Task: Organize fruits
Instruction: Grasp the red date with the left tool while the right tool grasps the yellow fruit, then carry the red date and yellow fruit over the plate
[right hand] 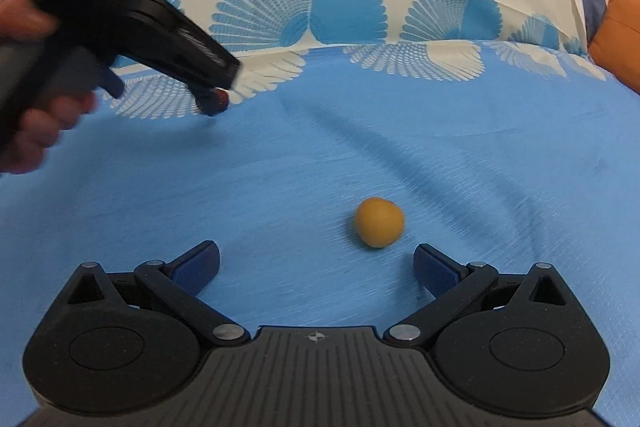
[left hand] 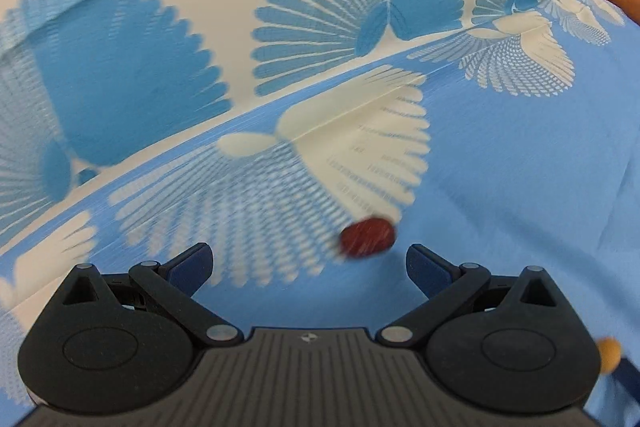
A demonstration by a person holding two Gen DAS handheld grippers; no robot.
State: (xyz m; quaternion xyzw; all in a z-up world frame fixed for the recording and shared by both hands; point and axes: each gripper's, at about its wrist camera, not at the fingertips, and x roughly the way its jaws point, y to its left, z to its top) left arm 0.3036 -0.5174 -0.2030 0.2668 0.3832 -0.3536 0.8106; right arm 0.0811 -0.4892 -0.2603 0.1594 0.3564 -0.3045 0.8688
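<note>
Two fruits, two wide-open grippers, nothing held. Left gripper (left hand: 310, 261): red fruit (left hand: 367, 238) lies on bedspread (left hand: 520, 187) just ahead, right of centre; shift right, then close. Right gripper (right hand: 316, 263): orange fruit (right hand: 379, 222) likewise near right finger; centre it first or it may roll.

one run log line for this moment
left claw: open, near red fruit | right claw: open, near yellow fruit | both on blue cloth

Blue fan-patterned bedsheet (right hand: 440, 155) — orange cushion (right hand: 620, 27) beyond.
</note>
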